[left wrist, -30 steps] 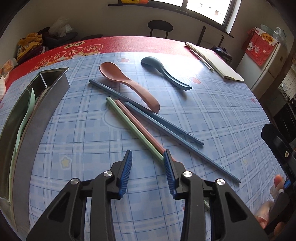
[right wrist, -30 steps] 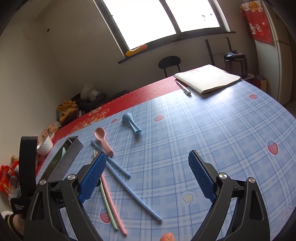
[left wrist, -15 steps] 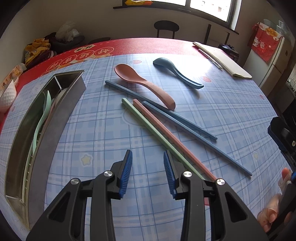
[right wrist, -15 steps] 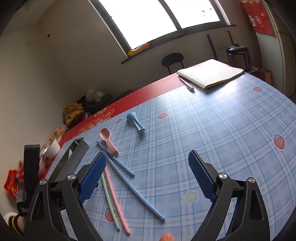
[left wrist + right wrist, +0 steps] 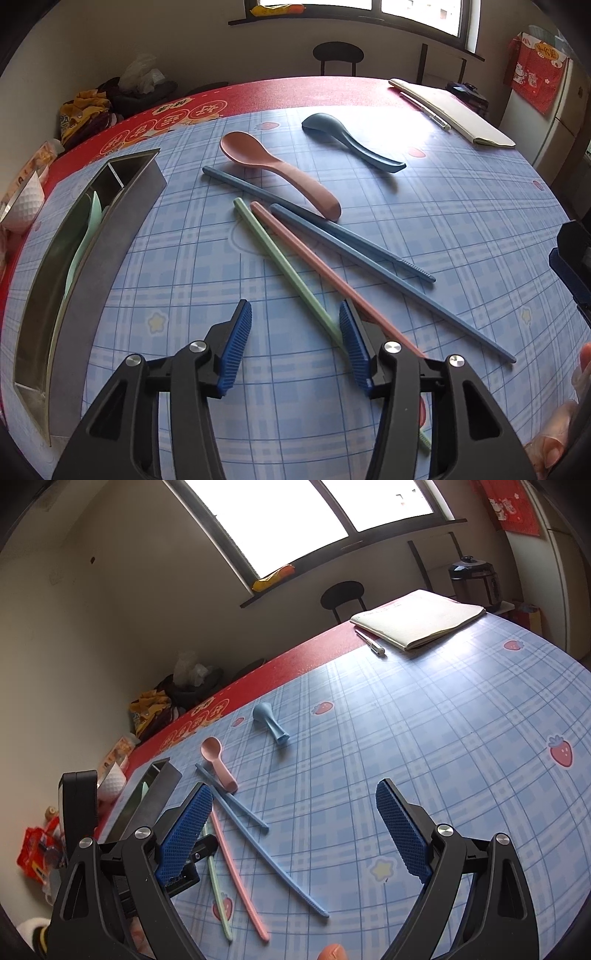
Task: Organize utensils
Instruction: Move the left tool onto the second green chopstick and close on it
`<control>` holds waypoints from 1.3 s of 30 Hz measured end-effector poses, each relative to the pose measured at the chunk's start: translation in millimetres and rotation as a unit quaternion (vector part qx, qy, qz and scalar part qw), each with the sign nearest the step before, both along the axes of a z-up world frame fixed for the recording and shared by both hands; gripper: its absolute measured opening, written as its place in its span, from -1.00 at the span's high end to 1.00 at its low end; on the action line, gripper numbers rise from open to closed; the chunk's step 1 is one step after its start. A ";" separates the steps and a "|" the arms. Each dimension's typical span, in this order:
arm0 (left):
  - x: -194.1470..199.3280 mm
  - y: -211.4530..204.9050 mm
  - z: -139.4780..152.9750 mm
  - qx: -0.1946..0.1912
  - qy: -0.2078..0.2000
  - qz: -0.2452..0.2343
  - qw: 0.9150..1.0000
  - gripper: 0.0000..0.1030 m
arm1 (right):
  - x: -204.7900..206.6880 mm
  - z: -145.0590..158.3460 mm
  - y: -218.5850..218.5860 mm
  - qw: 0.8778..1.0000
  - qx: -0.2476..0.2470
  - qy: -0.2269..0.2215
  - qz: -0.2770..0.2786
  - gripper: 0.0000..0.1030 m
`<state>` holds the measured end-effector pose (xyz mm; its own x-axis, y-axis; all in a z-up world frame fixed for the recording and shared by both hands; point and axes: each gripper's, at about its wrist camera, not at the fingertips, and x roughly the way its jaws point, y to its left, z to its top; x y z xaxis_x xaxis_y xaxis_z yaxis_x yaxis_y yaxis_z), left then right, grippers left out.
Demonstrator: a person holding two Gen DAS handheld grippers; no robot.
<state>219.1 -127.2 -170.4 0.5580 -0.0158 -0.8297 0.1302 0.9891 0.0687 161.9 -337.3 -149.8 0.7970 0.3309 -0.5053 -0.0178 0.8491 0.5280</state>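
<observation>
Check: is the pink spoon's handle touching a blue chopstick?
Touching. The left wrist view shows the pink spoon lying across a blue chopstick, handle resting on it.

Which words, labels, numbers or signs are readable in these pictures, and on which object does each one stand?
No text reads clearly enough to quote.
Red table border: round yellow badges with Chinese characters, seen upside down and too distorted to read.
Red hanging on the right: yellow characters, too blurred.
Snack bag: print too small.
Notebook: no readable text.
</observation>
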 end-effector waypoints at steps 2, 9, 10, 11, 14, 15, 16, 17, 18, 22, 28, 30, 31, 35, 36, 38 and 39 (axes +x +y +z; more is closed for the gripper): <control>-2.2 5.3 0.6 0.003 0.002 0.006 1.000 0.06 | 0.0 -0.3 -1.4 1.000 0.003 0.001 0.000 -0.70; -9.8 31.4 2.2 0.012 -0.005 0.019 1.000 0.06 | -0.4 -0.6 1.0 1.000 0.003 0.003 0.009 -0.70; -9.7 35.2 1.2 0.014 -0.006 0.022 1.000 0.06 | -0.2 -1.1 1.4 1.000 0.004 0.005 0.010 -0.70; -9.7 38.1 0.4 0.011 -0.009 0.021 1.000 0.06 | 0.0 -1.5 1.9 1.000 0.004 0.007 0.011 -0.70; -10.3 40.5 0.5 0.010 -0.023 0.009 1.000 0.07 | -1.3 -2.0 1.6 1.000 0.008 0.003 0.011 -0.70; -9.9 39.5 0.4 0.012 -0.026 0.005 1.000 0.07 | -1.3 -2.2 1.6 1.000 0.010 0.003 0.013 -0.70; -9.4 38.2 0.4 0.015 -0.030 -0.001 0.999 0.08 | -1.3 -2.5 1.8 1.000 0.012 0.003 0.015 -0.70; -8.6 37.0 0.0 0.019 -0.033 -0.005 0.999 0.08 | -1.2 -2.8 2.1 1.000 0.015 0.002 0.019 -0.70; -8.4 36.5 -0.1 0.020 -0.035 -0.007 0.999 0.08 | -1.5 -3.3 2.1 1.000 0.019 0.001 0.025 -0.70; -8.3 40.4 -1.6 0.004 -0.039 -0.005 0.999 0.07 | -2.2 -2.5 4.5 0.999 0.019 -0.004 0.030 -0.70; -11.2 39.9 -2.8 -0.028 -0.042 -0.035 0.998 0.51 | -2.7 -2.2 4.5 0.999 0.020 -0.005 0.026 -0.70; -13.4 36.4 -3.0 -0.027 -0.045 -0.046 0.998 0.70 | -3.3 -2.6 3.1 0.999 0.022 -0.006 0.024 -0.70; -14.1 35.5 -3.3 -0.030 -0.046 -0.051 0.997 0.74 | -3.5 -2.6 2.7 0.999 0.023 -0.006 0.023 -0.70; -13.4 41.6 -3.0 -0.060 -0.043 -0.054 0.996 0.85 | -2.9 -3.3 2.6 0.999 0.023 -0.004 0.023 -0.70; -13.2 44.9 -2.8 -0.072 -0.043 -0.053 0.995 0.86 | -2.6 -3.4 2.7 0.999 0.023 -0.003 0.023 -0.70; -14.2 51.0 -1.3 -0.095 -0.046 -0.052 0.993 0.88 | -2.0 -4.0 2.4 0.999 0.024 -0.002 0.024 -0.70; -14.8 53.2 -0.5 -0.105 -0.049 -0.053 0.992 0.88 | -1.6 -4.3 2.3 0.999 0.024 -0.001 0.024 -0.70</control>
<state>204.3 -74.0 -170.9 0.6212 -0.2453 -0.7443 0.2376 0.9640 -0.1194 160.3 -335.1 -154.1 0.7807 0.3925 -0.4863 -0.0584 0.8206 0.5686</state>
